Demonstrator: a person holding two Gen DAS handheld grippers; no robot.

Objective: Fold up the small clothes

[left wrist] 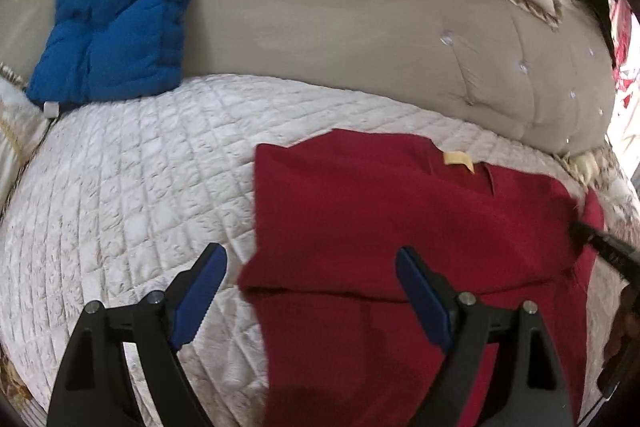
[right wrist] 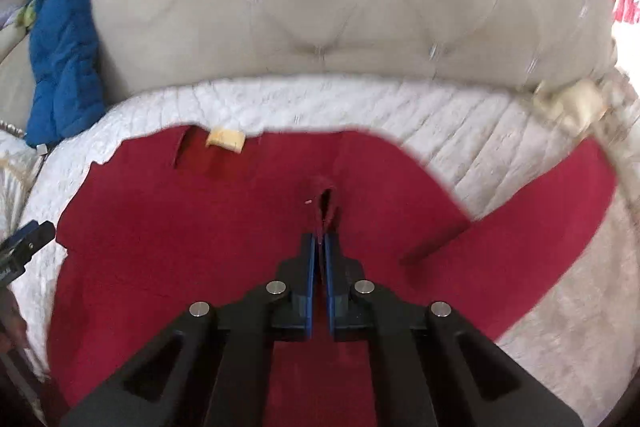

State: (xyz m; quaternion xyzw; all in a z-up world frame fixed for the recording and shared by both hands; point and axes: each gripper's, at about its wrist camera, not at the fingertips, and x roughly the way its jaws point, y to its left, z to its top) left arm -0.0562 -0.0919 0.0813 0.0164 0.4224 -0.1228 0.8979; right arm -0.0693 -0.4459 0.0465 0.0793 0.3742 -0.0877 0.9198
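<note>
The right gripper is angling downward, pinching a fold of the red shirt lying on the white quilt; the left gripper is hovering wide apart, empty, over the shirt's edge.

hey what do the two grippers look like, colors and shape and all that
Both are alike. The left gripper has two black plastic fingers, each branching into struts with triangular cut-outs, joined by silver round pins. Blue flat pads line the inner faces, with a ridged, toothed edge. The right gripper has the same black frame, silver pins and blue pads. No cables or markings show, and no sleeve is clearly visible.
</note>
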